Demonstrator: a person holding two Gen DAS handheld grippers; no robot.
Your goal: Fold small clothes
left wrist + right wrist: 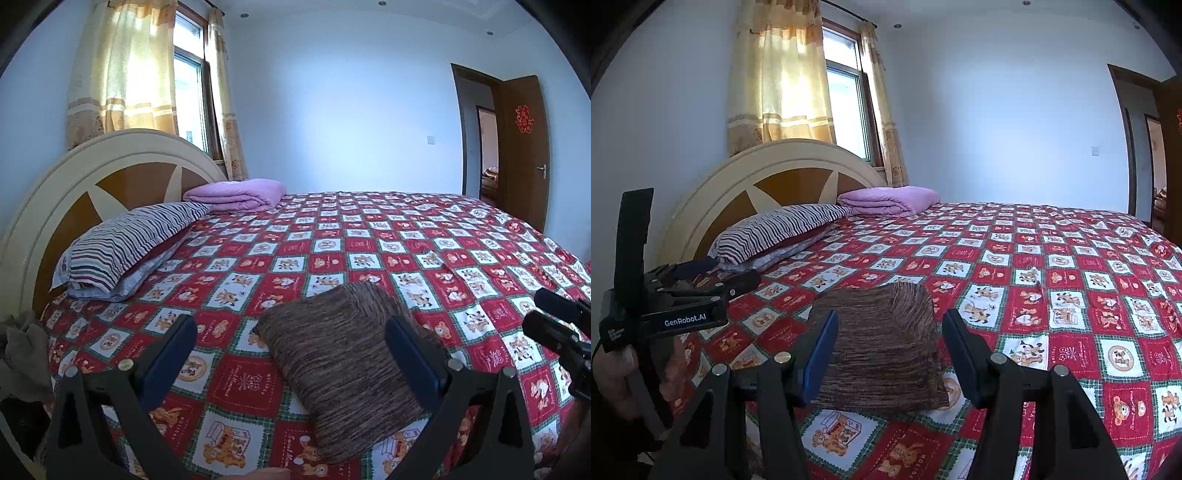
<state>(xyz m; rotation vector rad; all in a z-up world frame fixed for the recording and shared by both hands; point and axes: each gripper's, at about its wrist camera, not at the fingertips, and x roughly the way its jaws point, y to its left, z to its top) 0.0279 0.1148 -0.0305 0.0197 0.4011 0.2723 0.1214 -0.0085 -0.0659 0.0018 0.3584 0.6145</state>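
A small brown striped knit garment point(347, 365) lies folded into a flat rectangle on the red checked bedspread point(332, 243). My left gripper point(291, 332) is open and empty, its fingers held above and to either side of the garment's near end. In the right wrist view the same garment point(886, 350) lies between my right gripper's fingers; the right gripper point(890, 328) is open and empty, just short of it. The left gripper's body point(683, 306) shows at the left of the right wrist view. The right gripper's body point(561, 332) shows at the right edge of the left wrist view.
A striped pillow point(125, 247) and a folded pink blanket point(240, 195) lie by the cream and brown headboard point(92, 184). Loose grey-brown cloth point(22, 350) hangs off the bed's left side. A window with yellow curtains is behind; an open brown door point(524, 147) is at far right.
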